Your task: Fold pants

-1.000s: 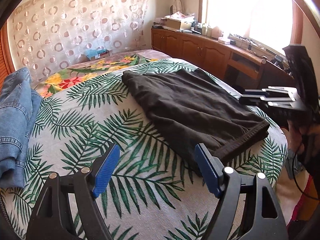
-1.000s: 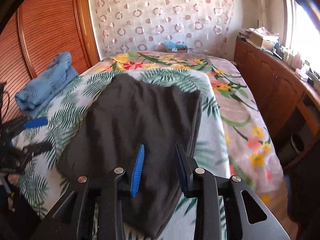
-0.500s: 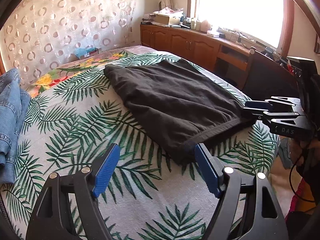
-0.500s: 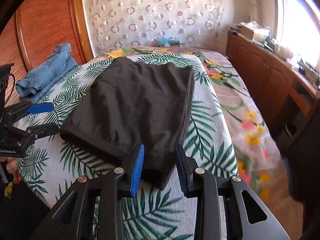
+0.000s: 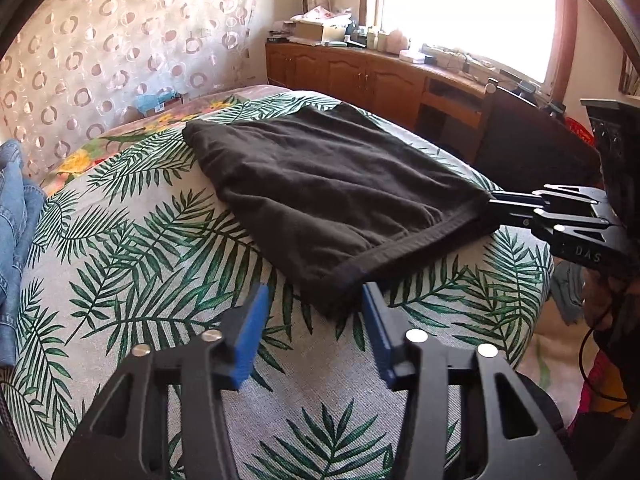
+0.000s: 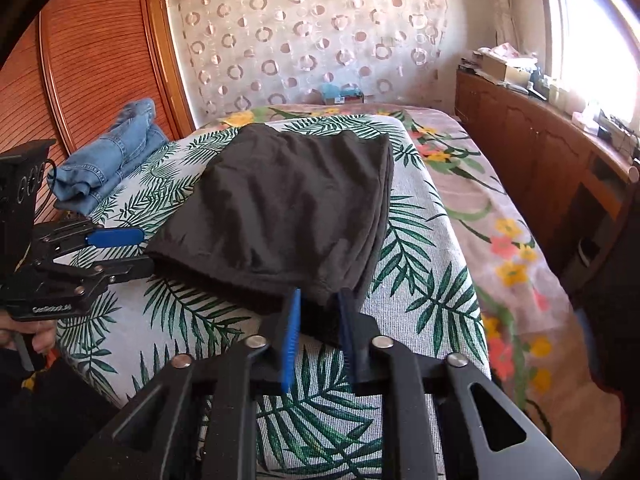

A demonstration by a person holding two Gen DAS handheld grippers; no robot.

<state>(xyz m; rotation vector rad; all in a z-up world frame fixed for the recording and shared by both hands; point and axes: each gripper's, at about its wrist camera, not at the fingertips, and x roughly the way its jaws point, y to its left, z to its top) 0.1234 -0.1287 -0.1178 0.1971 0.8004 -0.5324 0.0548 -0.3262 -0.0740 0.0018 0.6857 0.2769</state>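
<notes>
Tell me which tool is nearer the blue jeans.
Left. The left tool sits at the black pants hem corner on the side of the blue jeans; the right tool is at the far hem corner. Both jaws have just been closing around the hem.

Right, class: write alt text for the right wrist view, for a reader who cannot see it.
A right hand-held gripper closes on the near corner of folded black fabric pants lying on a palm-leaf print bedspread. The left hand-held gripper reaches the other corner; blue denim jeans lie behind.
</notes>
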